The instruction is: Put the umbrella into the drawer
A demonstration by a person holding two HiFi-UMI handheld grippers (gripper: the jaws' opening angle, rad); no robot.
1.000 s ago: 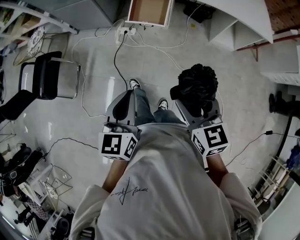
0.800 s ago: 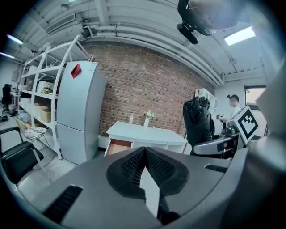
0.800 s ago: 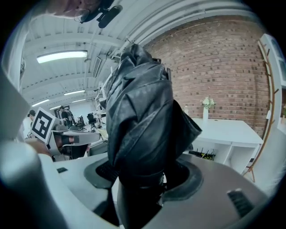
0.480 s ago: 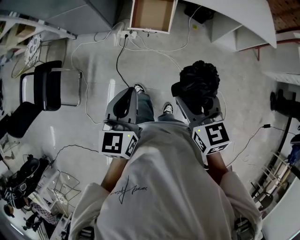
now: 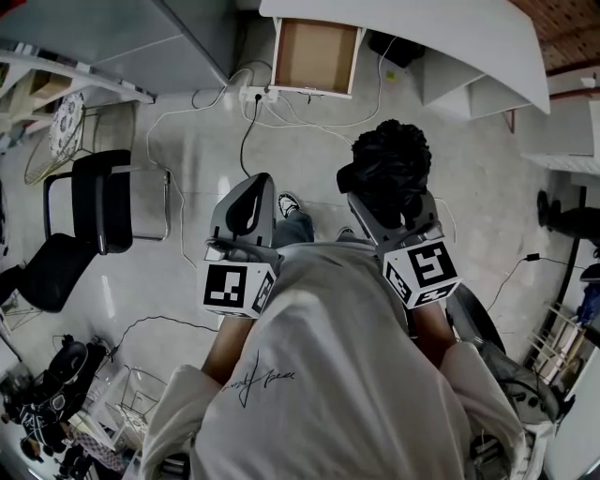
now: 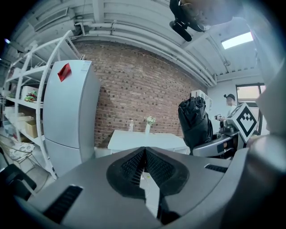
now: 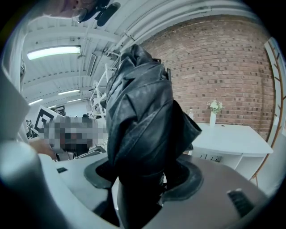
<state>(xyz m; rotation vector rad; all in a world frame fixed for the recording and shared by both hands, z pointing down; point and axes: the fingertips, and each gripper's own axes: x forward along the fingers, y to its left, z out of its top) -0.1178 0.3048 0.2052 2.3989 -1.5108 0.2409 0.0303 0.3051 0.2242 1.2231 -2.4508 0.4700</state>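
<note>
A folded black umbrella (image 5: 392,169) stands upright in my right gripper (image 5: 386,208), which is shut on it; in the right gripper view the umbrella (image 7: 143,129) fills the middle between the jaws. My left gripper (image 5: 246,211) is shut with nothing in it, its pads (image 6: 134,166) pressed together. The open drawer (image 5: 317,56) with a brown bottom juts from the white desk (image 5: 450,37) straight ahead, at the top of the head view. Both grippers are held at chest height, well short of the drawer.
A black chair (image 5: 103,197) stands on the left. Cables (image 5: 246,131) and a power strip (image 5: 253,94) lie on the floor before the drawer. A grey cabinet (image 5: 122,28) is at the upper left. A white fridge (image 6: 67,116) and brick wall (image 6: 134,94) face the left gripper.
The person has walked forward: the drawer and desk have come nearer and lower in the head view. Both grippers keep their hold and pose.
</note>
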